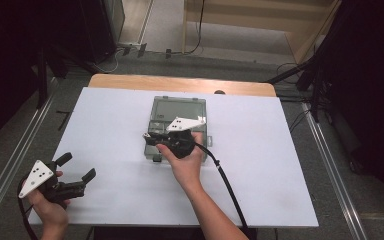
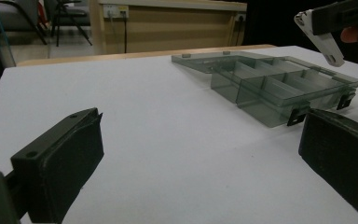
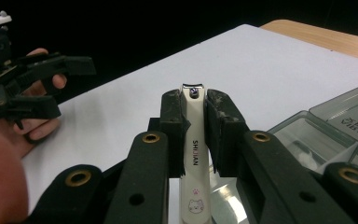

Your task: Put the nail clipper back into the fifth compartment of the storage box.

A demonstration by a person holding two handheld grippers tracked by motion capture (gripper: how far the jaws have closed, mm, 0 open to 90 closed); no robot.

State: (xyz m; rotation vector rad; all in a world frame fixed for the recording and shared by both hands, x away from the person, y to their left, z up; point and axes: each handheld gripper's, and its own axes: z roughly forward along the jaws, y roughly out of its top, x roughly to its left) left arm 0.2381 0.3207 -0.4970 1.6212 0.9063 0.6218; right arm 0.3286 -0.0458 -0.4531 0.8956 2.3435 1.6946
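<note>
Fingers [image 3: 175, 135] of the right gripper [image 3: 196, 130] pinch a white nail clipper [image 3: 194, 154] tight between their black pads. It stands lengthwise in the grip, with its shiny tip poking out past the pads (a tiny cat face is drawn near its lower end). In the high view the right gripper [image 1: 152, 140] sits over the near left part of a clear grey box [image 1: 180, 112], so the nail clipper is held above that box, not lying in it.

That box rests in the middle of the bench [image 1: 105, 125], which has a white top. Its lid is folded back flat on the far side. Inside are small compartments split by thin walls, seen well in the left gripper view [image 2: 279, 88].

Far off to the near left, the left gripper [image 1: 77, 172] is in the other hand [image 1: 50, 207], low over the white top. Its fingers [image 2: 60, 172] are spread wide with nothing between them, and they point across the bench toward the box. A black cable [image 1: 225, 180] trails back from the right gripper along the person's forearm.
</note>
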